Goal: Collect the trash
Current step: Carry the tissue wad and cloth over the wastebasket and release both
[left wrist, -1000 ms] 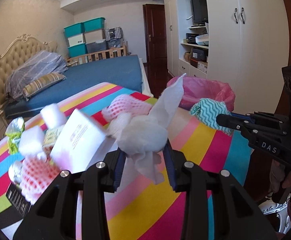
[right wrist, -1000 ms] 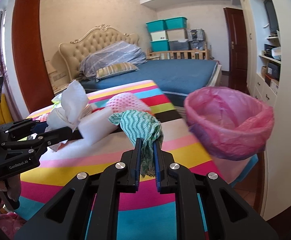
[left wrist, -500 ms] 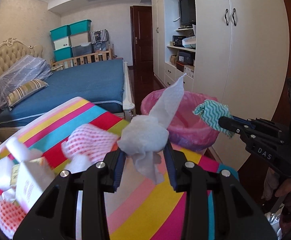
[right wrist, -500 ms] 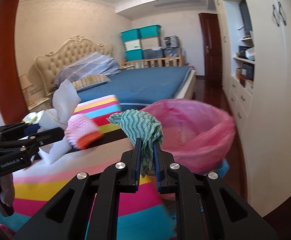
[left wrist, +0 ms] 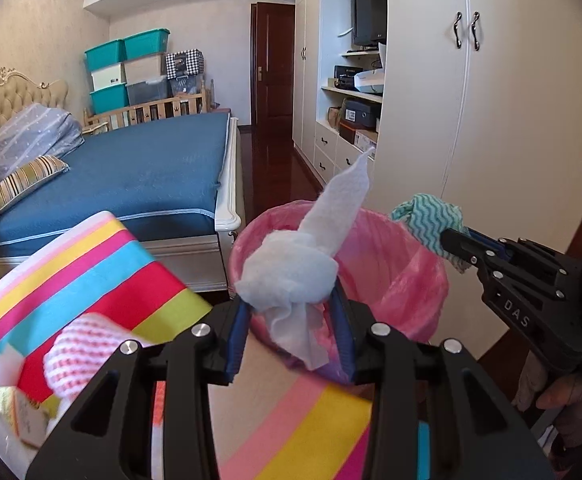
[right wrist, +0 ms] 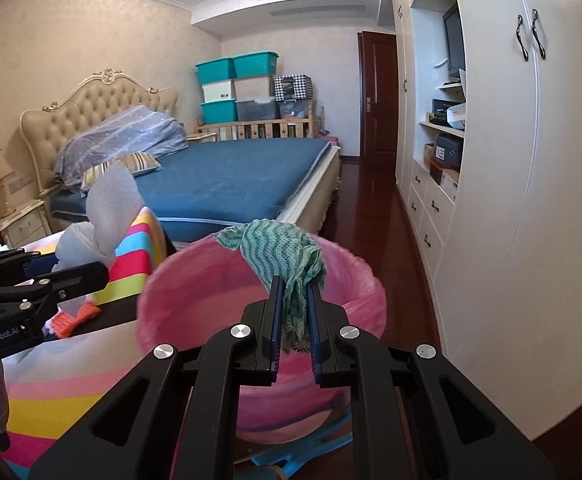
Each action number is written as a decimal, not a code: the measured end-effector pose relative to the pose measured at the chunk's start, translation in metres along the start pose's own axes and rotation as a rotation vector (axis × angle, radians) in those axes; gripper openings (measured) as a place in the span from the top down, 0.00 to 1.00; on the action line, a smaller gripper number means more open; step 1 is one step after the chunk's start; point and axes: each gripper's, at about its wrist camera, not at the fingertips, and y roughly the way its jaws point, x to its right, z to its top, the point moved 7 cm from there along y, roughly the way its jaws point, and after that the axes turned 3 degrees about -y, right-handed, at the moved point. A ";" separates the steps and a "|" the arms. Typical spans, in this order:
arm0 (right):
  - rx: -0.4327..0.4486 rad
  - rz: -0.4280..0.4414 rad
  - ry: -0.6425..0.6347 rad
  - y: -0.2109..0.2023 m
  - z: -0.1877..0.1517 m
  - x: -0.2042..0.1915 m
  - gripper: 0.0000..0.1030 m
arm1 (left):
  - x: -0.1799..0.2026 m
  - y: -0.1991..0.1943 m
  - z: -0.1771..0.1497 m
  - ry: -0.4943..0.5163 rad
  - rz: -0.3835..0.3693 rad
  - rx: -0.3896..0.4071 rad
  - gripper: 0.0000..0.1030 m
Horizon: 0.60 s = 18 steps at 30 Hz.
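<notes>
My left gripper (left wrist: 289, 312) is shut on a crumpled white tissue (left wrist: 291, 276) and holds it over the near rim of the pink-lined trash bin (left wrist: 395, 276). My right gripper (right wrist: 295, 316) is shut on a green wavy-patterned cloth (right wrist: 287, 256) and holds it above the bin's opening (right wrist: 219, 292). The right gripper shows in the left wrist view (left wrist: 457, 250) at the bin's right side with the cloth (left wrist: 431, 220). The left gripper shows in the right wrist view (right wrist: 95, 268) with the tissue (right wrist: 103, 216).
A striped colourful table (left wrist: 103, 272) holds a pink foam net (left wrist: 87, 348) and a small box (left wrist: 7, 408) at the lower left. A blue bed (right wrist: 231, 180) lies behind. White wardrobes (right wrist: 531, 200) stand at the right, close to the bin.
Both grippers have moved right from above the striped table to the pink bin, each carrying its item. The table's trash has slid to the left of view.
</notes>
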 end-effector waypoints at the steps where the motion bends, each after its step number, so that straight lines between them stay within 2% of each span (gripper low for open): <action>1: -0.001 -0.004 -0.004 0.003 0.001 0.002 0.88 | 0.001 0.006 0.003 -0.004 0.001 -0.002 0.63; 7: -0.001 -0.015 -0.025 0.025 0.009 0.012 0.87 | 0.003 0.031 0.014 -0.030 -0.022 -0.012 0.59; 9: 0.001 -0.026 -0.026 0.033 0.012 0.017 0.85 | 0.004 0.036 0.017 -0.023 -0.022 -0.008 0.39; 10: -0.002 -0.030 -0.026 0.036 0.012 0.018 0.84 | 0.004 0.038 0.020 -0.021 -0.009 0.000 0.35; 12: 0.002 -0.027 -0.026 0.039 0.012 0.023 0.76 | 0.000 0.035 0.021 -0.027 0.035 0.020 0.24; 14: 0.025 -0.029 -0.009 0.031 0.011 0.028 0.43 | -0.004 0.029 0.020 -0.037 0.053 0.031 0.19; 15: 0.039 -0.023 0.000 0.026 0.011 0.029 0.39 | -0.006 0.025 0.019 -0.039 0.061 0.036 0.17; 18: 0.058 -0.022 0.004 0.013 0.009 0.033 0.39 | -0.014 0.009 0.014 -0.041 0.091 0.051 0.11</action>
